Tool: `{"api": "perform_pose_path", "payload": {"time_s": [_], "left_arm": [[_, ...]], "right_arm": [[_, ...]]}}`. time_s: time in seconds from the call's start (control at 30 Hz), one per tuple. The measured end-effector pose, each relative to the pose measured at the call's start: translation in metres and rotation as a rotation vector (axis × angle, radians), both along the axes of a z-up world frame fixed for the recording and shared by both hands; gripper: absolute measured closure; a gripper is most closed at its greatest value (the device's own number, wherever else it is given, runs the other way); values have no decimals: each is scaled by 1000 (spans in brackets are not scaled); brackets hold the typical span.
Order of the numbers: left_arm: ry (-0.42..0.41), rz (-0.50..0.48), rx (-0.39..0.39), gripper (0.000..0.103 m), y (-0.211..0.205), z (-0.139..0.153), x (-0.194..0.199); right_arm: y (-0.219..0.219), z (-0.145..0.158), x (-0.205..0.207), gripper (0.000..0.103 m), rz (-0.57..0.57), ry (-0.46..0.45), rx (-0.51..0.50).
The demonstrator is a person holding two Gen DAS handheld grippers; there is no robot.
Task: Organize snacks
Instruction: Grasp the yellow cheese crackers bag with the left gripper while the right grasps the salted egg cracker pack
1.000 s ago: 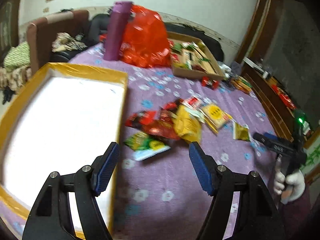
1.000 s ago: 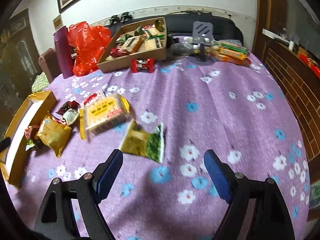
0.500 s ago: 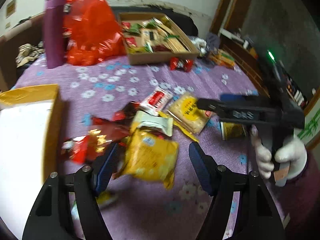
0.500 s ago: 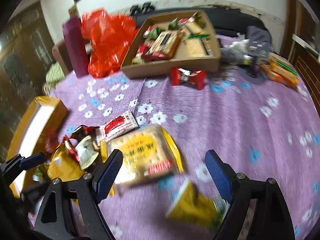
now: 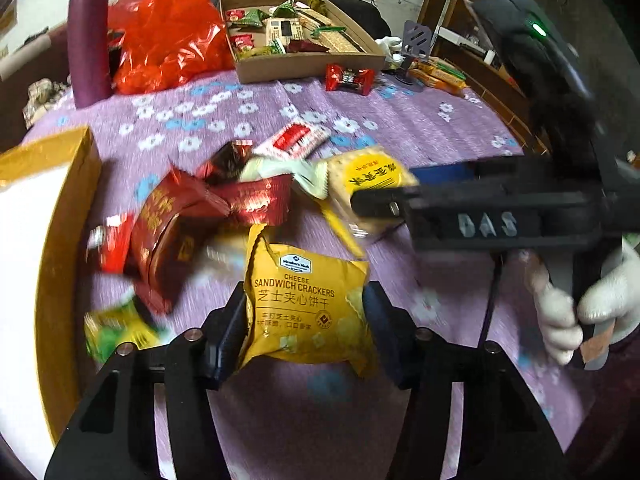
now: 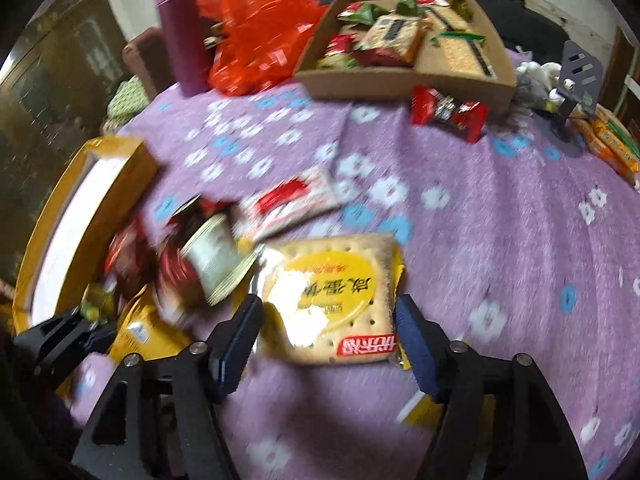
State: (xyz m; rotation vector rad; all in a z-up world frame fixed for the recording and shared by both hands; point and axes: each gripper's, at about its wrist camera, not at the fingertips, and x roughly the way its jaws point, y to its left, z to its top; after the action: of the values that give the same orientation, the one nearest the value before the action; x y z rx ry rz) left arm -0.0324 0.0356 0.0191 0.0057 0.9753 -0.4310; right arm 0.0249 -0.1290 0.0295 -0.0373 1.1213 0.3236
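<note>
Snacks lie in a loose heap on the purple flowered counter (image 5: 400, 128) beside the gold-rimmed box (image 5: 64, 240). Left tongs (image 5: 304, 316) are closing with a yellow cheese cracker pack (image 5: 308, 304) between the pads, apparently touching; right tongs (image 6: 328, 332) are closing around a biscuit pack (image 6: 332, 296), pads just beside its edges.

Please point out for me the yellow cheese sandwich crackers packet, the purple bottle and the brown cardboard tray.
Yellow cheese sandwich crackers packet (image 5: 306, 304): left wrist view, printed front.
Tall purple bottle (image 5: 89, 36): left wrist view, middle of its side.
Brown cardboard tray of snacks (image 6: 360, 80): right wrist view, near outer wall.
</note>
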Motion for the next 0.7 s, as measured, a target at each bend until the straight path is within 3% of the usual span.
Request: {"api": "perform_pose_path", "payload": {"time_s": [0.13,0.27,0.33,0.43,0.5,0.6,0.7], "left_arm": [[30,-50,-30,48,2,-1,-23],[34,-110,-19,47,9,3,-49],[26,-120,-14,47,12,5,-56],[38,-83,-35,47,19,6,-60],[50,-63,-57,47,22,5,-62],[63,-44,-91,46,28,3,-64],[74,-41,-112,43,32,-1,-61]], "right_arm": [[8,-6,-35,48,78,63,2],[6,1,-76,49,165,78,22],[3,9,-89,46,172,43,32],[4,28,-94,25,172,-92,-12],[13,37,-87,18,187,-168,-36],[33,34,-59,17,216,-213,-103],[45,19,-33,16,247,-180,-156]]}}
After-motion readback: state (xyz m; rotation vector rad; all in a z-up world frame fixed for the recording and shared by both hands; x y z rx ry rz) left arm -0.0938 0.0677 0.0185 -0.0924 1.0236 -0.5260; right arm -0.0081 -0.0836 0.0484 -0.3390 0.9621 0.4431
